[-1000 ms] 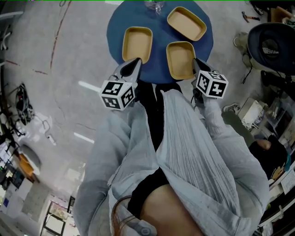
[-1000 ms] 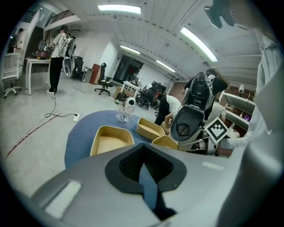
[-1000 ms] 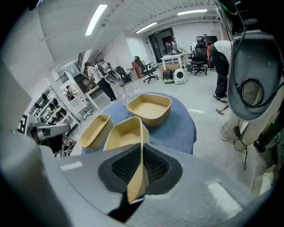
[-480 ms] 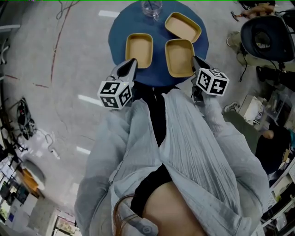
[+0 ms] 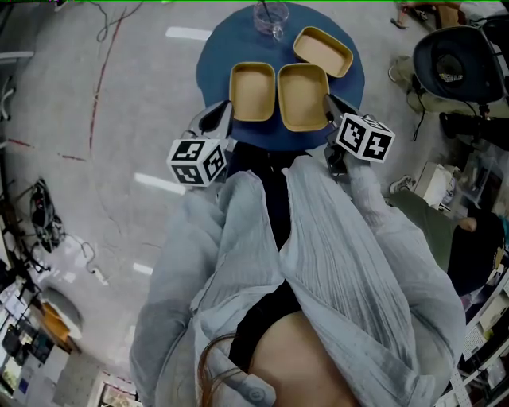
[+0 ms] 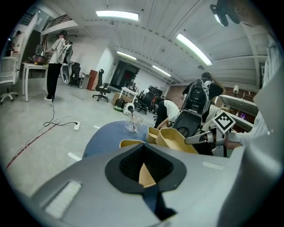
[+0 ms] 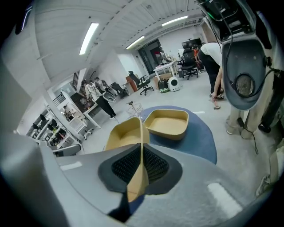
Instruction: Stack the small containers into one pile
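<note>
Three shallow tan containers are seen over the round blue table [image 5: 213, 56]. The left container [image 5: 253, 91] and the middle container [image 5: 302, 97] lie side by side at the near edge, almost touching, and the third container [image 5: 323, 51] sits apart at the far right, beside a clear glass [image 5: 270, 17].

The left gripper [image 6: 143, 160] is pinched on the near-left wall of the left container, and a tan sliver of that wall is seen between its ribbed pads. The right gripper [image 7: 141, 155] is clamped on the near-right wall of the middle container, whose wall is seen edge-on between the pads. Whether either container is lifted clear of the table cannot be told.

The walls look thin and the tubs empty, so they are judged light and somewhat flexible – likely to tilt or bow when held by one side. The sloped sides suggest that they will nest. A hold on the upper wall at the middle of a side, kept level, is judged safest – a corner pinch could let the tub swing.
</note>
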Available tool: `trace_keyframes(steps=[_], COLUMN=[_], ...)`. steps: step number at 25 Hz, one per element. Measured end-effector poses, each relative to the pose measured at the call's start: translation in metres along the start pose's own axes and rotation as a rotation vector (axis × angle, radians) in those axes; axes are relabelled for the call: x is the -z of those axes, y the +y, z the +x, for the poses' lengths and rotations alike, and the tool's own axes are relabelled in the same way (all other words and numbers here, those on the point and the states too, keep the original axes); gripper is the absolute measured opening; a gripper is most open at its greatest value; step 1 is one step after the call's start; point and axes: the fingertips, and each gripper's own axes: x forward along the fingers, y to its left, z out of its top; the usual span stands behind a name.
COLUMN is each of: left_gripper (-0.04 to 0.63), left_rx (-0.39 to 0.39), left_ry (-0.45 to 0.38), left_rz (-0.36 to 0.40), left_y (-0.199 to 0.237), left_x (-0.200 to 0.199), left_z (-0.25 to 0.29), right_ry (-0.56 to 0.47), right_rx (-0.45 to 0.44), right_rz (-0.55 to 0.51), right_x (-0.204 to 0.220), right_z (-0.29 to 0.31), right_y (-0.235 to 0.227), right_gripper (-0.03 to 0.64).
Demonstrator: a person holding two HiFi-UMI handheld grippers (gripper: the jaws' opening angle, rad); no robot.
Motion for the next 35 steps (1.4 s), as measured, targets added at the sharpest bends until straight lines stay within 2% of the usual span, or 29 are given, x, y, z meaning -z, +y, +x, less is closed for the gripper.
trace_keyframes(steps=[15,20,28,35], left_gripper=[0.015,0.015,0.015,0.015], left_rx=[-0.039,-0.055,-0.060,-0.044], left_ry=[0.000,0.009,0.026,0.027], left_rz=[-0.016,-0.028,-0.042,-0.085], left_y=[0.063,0.078,0.088,0.083], left_x=[0.004,0.009,0.015,0.019], left_z=[-0.038,-0.049,-0.048,-0.047], right_ry=[-0.008,-0.008,0.018,0.031], right_rx=[-0.014,-0.023,-0.028,-0.011], right_rz=[0.056,0.105,0.151,0.250], right_x=[0.009,0.012,0.028,0.043], right_z=[0.041,0.056,0.074,0.080], right_y=[0.054,0.069,0.073,0.061], right_gripper=[0.018,0.018,0.018,0.018])
